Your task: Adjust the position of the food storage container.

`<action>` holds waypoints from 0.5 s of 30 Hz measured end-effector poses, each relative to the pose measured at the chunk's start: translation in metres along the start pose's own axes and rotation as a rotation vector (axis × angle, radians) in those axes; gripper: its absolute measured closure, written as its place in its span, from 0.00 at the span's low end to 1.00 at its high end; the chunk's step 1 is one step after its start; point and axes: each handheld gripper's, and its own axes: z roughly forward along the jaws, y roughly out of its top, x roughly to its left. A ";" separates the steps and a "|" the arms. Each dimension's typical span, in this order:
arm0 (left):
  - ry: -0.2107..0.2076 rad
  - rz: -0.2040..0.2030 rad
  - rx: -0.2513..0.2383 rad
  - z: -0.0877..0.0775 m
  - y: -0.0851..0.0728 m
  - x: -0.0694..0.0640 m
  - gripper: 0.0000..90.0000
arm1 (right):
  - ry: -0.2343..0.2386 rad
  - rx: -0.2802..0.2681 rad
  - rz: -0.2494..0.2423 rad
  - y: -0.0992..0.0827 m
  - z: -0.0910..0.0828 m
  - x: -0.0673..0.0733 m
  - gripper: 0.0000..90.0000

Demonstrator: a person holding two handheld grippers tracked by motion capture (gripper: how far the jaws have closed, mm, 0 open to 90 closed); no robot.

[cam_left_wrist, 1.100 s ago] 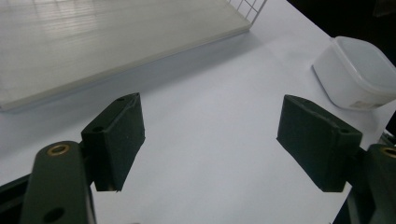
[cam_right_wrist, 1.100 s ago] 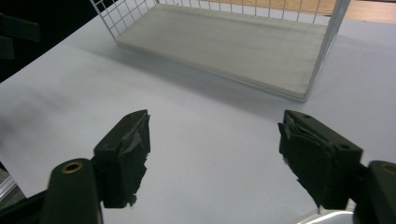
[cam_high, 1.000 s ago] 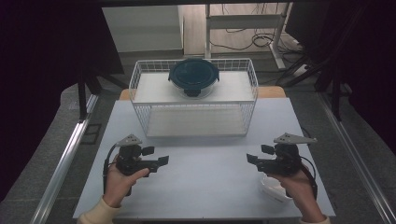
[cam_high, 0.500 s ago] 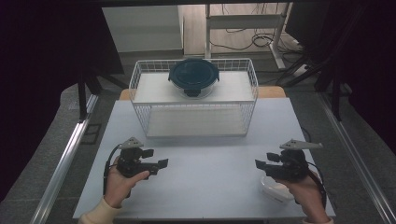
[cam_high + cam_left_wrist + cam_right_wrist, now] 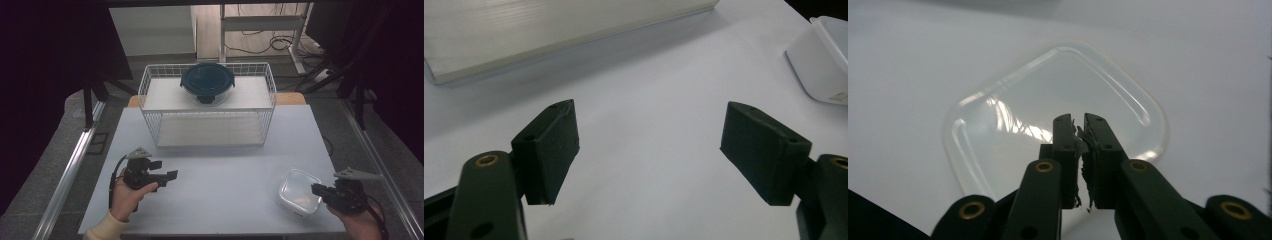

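Hovering at the near right corner of the white table (image 5: 220,175), the right gripper (image 5: 320,190) has just been closing, empty, above the clear square lidded plastic container (image 5: 298,191), not yet grasped. At near left the left gripper (image 5: 172,174) gapes, holding nothing. Farther off, the white wire basket (image 5: 207,107) carries a round dark-blue-lidded container (image 5: 207,80); by my reckoning nearly everything remains.

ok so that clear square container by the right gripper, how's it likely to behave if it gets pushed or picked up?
The clear square container looks like thin, empty plastic, so probably light and apt to slide on the smooth white table rather than tip, being low and flat. Its glossy lid may be slippery for the right gripper, whose jaws have just closed with nothing between them.
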 end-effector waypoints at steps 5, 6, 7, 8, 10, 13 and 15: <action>-0.003 -0.005 -0.001 -0.001 0.000 0.002 0.25 | -0.042 0.001 0.017 -0.011 -0.012 -0.009 0.99; -0.003 -0.005 -0.001 -0.002 -0.001 0.002 0.25 | -0.050 0.004 0.019 -0.013 -0.014 -0.011 0.99; -0.001 -0.006 -0.001 -0.002 -0.001 0.002 0.25 | -0.057 0.006 0.024 -0.014 -0.015 -0.012 0.99; 0.000 -0.006 0.000 -0.002 -0.001 0.002 0.25 | -0.061 0.009 0.030 -0.016 -0.016 -0.014 0.99; 0.006 -0.008 0.003 -0.002 -0.001 0.003 0.25 | -0.068 0.022 0.036 -0.018 -0.015 -0.016 0.99; 0.007 -0.010 0.006 -0.002 -0.002 0.004 0.25 | -0.078 0.068 0.031 -0.023 -0.014 -0.018 0.99; 0.007 -0.013 0.008 -0.002 -0.003 0.004 0.25 | -0.075 0.092 0.025 -0.027 -0.012 -0.018 0.99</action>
